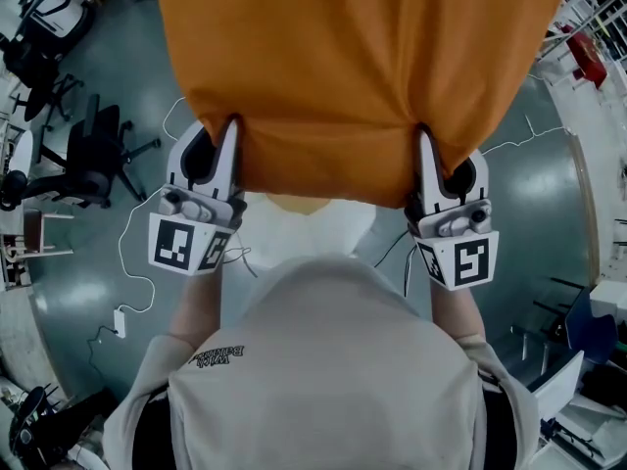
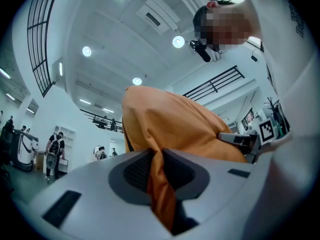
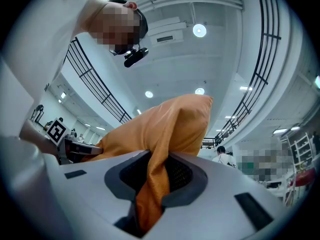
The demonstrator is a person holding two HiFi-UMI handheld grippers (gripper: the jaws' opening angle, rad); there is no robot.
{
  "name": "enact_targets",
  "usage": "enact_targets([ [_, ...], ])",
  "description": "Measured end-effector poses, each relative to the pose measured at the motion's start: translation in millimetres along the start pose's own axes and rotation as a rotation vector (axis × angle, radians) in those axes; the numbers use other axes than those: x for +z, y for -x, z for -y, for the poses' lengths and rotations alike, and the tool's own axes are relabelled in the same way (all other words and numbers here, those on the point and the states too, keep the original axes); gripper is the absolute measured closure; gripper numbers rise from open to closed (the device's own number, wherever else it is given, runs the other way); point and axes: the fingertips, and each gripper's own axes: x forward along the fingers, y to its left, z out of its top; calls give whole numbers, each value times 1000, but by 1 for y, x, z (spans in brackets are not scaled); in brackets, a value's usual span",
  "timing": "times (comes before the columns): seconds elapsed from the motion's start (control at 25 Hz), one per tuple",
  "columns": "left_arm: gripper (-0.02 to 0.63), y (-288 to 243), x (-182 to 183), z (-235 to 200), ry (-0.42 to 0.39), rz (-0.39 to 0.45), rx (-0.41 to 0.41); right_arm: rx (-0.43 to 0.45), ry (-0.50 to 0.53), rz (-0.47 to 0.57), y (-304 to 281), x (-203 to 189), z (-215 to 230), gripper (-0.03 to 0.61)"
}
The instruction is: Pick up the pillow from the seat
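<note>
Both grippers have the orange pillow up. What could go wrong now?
The left gripper and right gripper each pinch only a thin fold of the pillow cover, so the fabric might slip and one side drop. It also blocks much of the head view, and a cable lies on the floor: possible trip.

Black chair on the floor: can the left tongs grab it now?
Probably not. The left tongs are busy, pinched shut on the edge of the orange pillow, and the black chair stands off to the side, well apart from them.

Left gripper (image 1: 232,125) and right gripper (image 1: 423,135) point upward, jaws clamped on pillow (image 1: 362,67).
</note>
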Motion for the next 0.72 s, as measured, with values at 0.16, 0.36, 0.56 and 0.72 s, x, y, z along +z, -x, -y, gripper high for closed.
enact_targets([
  [0.16, 563, 1, 2, -7, 3, 1, -1, 1, 3, 3, -6, 1, -4, 492],
  [0.36, 563, 8, 5, -10, 14, 9, 11, 10, 7, 8, -8, 4, -10, 489],
  [0.56, 563, 9, 6, -9, 12, 9, 19, 10, 8, 12, -7, 6, -9, 488],
  [0.72, 563, 12, 7, -7, 9, 14, 17, 5, 4, 15, -3, 6, -11, 482],
])
